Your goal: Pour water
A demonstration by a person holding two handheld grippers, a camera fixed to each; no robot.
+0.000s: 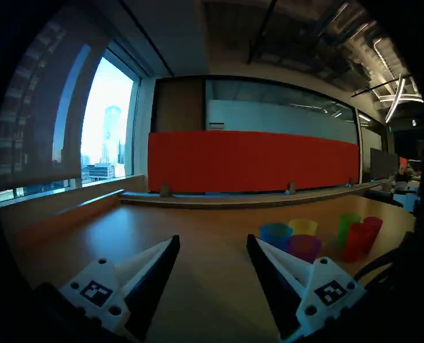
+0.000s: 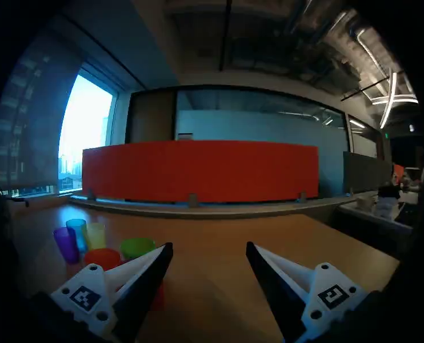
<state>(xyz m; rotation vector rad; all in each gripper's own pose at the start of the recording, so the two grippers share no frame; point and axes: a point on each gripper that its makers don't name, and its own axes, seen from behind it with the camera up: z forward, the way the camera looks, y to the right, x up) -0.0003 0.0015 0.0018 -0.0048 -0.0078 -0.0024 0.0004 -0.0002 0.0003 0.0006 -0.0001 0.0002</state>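
Several coloured plastic cups stand together on a wooden table. In the left gripper view they lie ahead to the right: a blue cup [image 1: 275,233], a yellow cup [image 1: 303,226], a purple cup [image 1: 304,247], a green cup [image 1: 347,224], an orange-red cup [image 1: 356,241] and a red cup [image 1: 375,227]. My left gripper [image 1: 213,244] is open, short of them and holding nothing. In the right gripper view the purple cup [image 2: 67,244], blue cup [image 2: 76,228], yellow cup [image 2: 96,234], green cup [image 2: 136,247] and an orange-red cup [image 2: 101,257] stand at the left, partly behind the left finger. My right gripper [image 2: 209,251] is open and empty.
The wooden table [image 1: 212,228] runs back to a red divider panel [image 1: 252,161] along its far edge. A large window [image 1: 106,134] is on the left. Chairs and desks [image 2: 383,206] stand off to the right beyond the table edge.
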